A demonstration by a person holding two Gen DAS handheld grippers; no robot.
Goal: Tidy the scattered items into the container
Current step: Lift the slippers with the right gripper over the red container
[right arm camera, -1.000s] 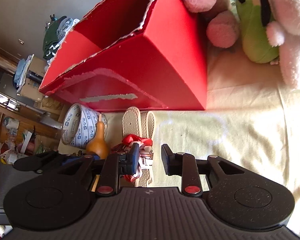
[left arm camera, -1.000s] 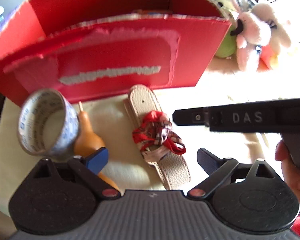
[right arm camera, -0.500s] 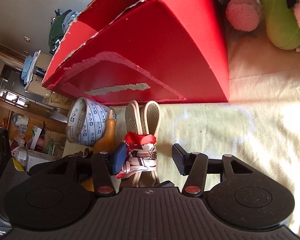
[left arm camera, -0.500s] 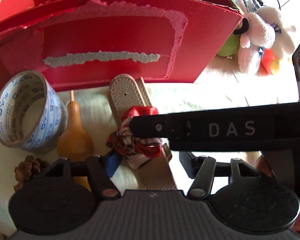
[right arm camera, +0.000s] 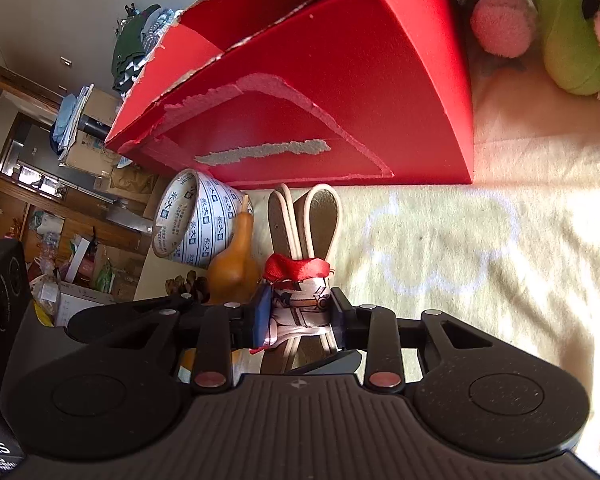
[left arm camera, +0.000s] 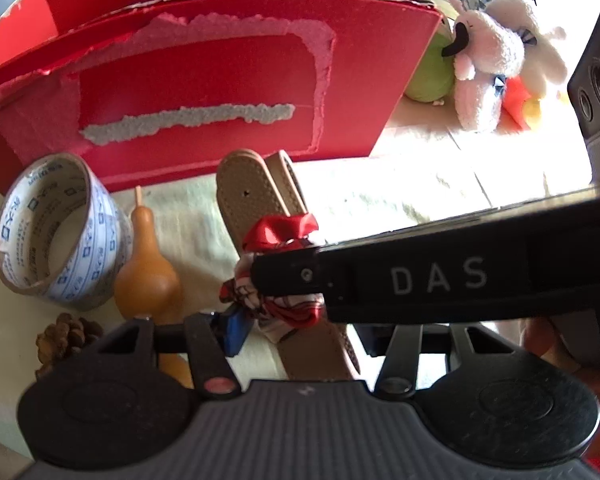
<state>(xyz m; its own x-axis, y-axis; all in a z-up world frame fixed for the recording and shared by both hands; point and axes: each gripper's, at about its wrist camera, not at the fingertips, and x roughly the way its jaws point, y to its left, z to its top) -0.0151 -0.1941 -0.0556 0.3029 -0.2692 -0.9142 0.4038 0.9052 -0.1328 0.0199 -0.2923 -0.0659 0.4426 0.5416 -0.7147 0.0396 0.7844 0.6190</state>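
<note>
A folded beige strap [left arm camera: 252, 200] lies on the cloth with a red-and-white scarf [right arm camera: 300, 300] knotted round it. My right gripper [right arm camera: 300, 316] has its jaws closing, and both pads press the knot's sides. Its black body [left arm camera: 440, 280] crosses the left wrist view and hides part of the scarf. My left gripper [left arm camera: 302, 334] straddles the strap lower down, jaws closing. Its blue pad [left arm camera: 232, 326] touches the scarf's left edge, while the other finger is mostly hidden. The red cardboard box [left arm camera: 204, 80] stands open-topped just behind the strap.
A tape roll [left arm camera: 56, 232], an orange gourd [left arm camera: 146, 276] and a pine cone [left arm camera: 66, 336] sit left of the strap. Plush toys [left arm camera: 488, 60] crowd the box's right side. A dark speaker [left arm camera: 596, 80] stands at the far right. Pale cloth [right arm camera: 480, 260] covers the table.
Both grippers have closed in on the scarf knot. The left jaws narrowed from wide apart. The right jaws spread, then came together on the scarf.
</note>
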